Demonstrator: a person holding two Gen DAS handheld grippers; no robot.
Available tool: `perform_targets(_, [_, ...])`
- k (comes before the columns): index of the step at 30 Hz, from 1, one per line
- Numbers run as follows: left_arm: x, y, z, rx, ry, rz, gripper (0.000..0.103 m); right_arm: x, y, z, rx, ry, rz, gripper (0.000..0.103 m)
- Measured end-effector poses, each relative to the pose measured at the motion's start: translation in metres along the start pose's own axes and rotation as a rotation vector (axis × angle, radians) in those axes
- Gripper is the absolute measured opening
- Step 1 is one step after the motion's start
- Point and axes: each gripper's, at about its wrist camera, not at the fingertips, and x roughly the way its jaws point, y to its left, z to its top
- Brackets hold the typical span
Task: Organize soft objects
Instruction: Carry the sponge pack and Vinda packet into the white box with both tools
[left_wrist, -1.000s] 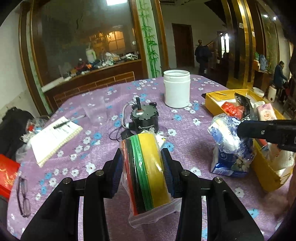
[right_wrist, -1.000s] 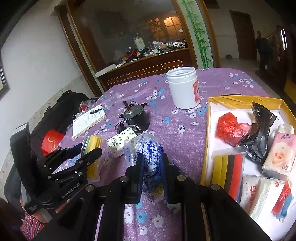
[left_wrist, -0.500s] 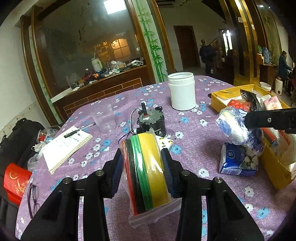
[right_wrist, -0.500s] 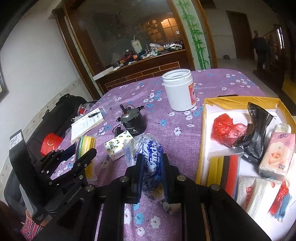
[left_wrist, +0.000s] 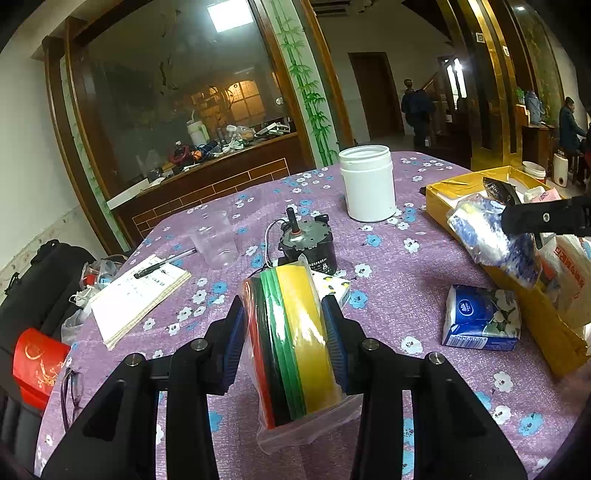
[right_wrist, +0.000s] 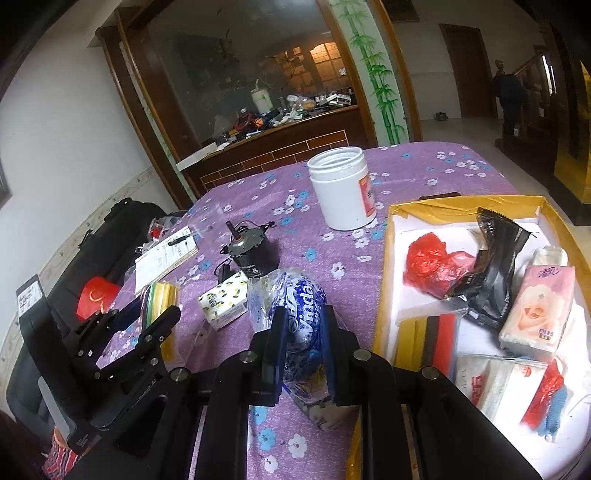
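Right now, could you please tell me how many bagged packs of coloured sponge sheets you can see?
2: one pack is clamped in the left gripper above the table; another lies in the yellow box. Others may be hidden under the packets there.

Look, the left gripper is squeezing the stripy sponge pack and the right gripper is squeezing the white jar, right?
Not quite. The left gripper does squeeze the stripy sponge pack, but the right gripper squeezes a blue tissue bag. The right wrist view shows the white jar standing untouched.

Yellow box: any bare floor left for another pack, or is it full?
The yellow box has bare white floor at its far end, between the far wall, the red bag and the black pouch. The near half is crowded: pink tissue pack, striped pack, white packs.
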Motion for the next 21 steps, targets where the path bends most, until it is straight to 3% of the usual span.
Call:
perform_targets(13, [0.0,0.003,0.001,-0.017,0.003,-0.015,0.038,-0.004,-0.009,0.005,0.023,-0.024,-0.025,0.019])
perform_targets(21, [0.001,0.008,0.001,-0.05,0.02,-0.047,0.038,-0.021,-0.041,0.014,0.106,-0.085,-0.067,0.019])
